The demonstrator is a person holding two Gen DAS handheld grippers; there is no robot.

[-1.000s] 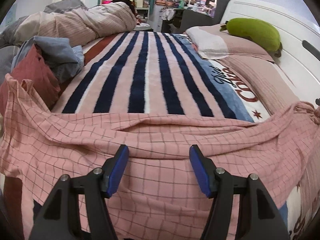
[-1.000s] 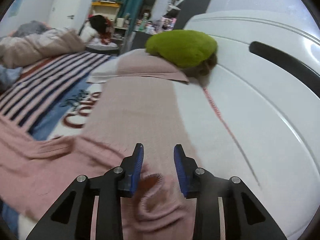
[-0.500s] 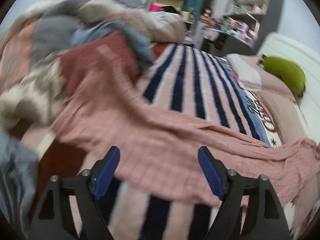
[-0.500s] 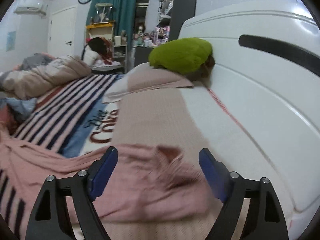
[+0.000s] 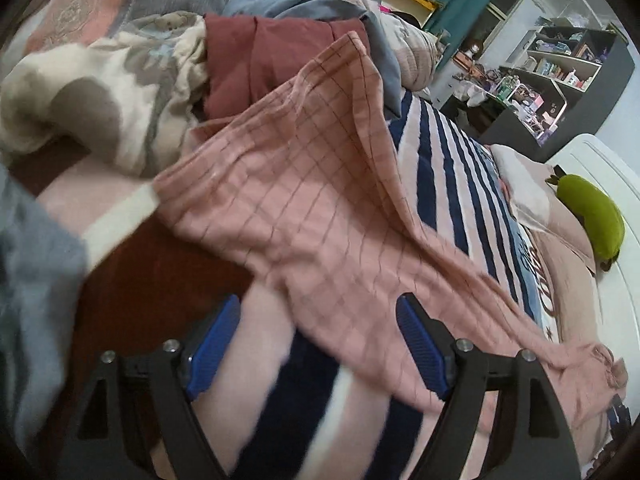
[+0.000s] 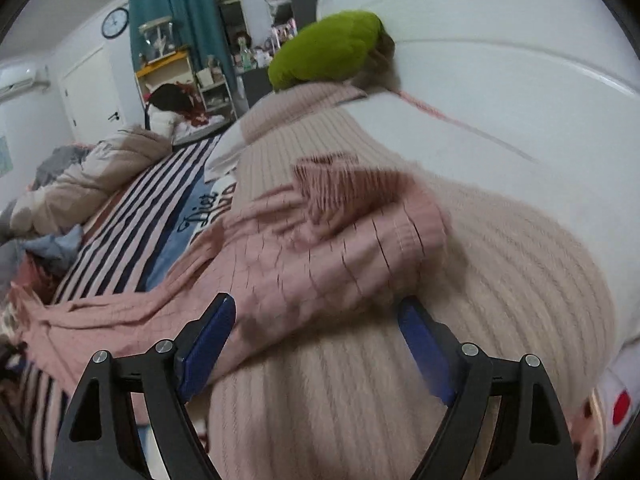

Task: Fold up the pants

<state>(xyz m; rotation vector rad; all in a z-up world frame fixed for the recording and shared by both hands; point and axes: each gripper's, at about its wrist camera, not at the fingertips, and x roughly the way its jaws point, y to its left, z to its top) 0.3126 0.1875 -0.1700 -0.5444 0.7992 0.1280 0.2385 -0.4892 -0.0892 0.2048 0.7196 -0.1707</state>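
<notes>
The pink checked pants [image 5: 320,216] lie stretched across the striped bed. In the left wrist view their leg ends drape over a clothes pile at the left. My left gripper [image 5: 320,344] is open and empty, just in front of the pants' near edge. In the right wrist view the pants' waist end [image 6: 340,232] lies bunched on a ribbed beige pillow [image 6: 460,280]. My right gripper [image 6: 316,344] is open and empty, with the waist fabric just ahead of its blue pads.
A pile of clothes and quilts [image 5: 140,60] sits at the bed's left. The striped blanket [image 5: 452,184] covers the bed. A green plush [image 6: 328,52] rests on a pillow by the white headboard [image 6: 520,92]. Shelves [image 5: 560,64] stand behind.
My right gripper opened and let go of the waist end, then drew back. My left gripper swung left toward the leg ends and opened wider.
</notes>
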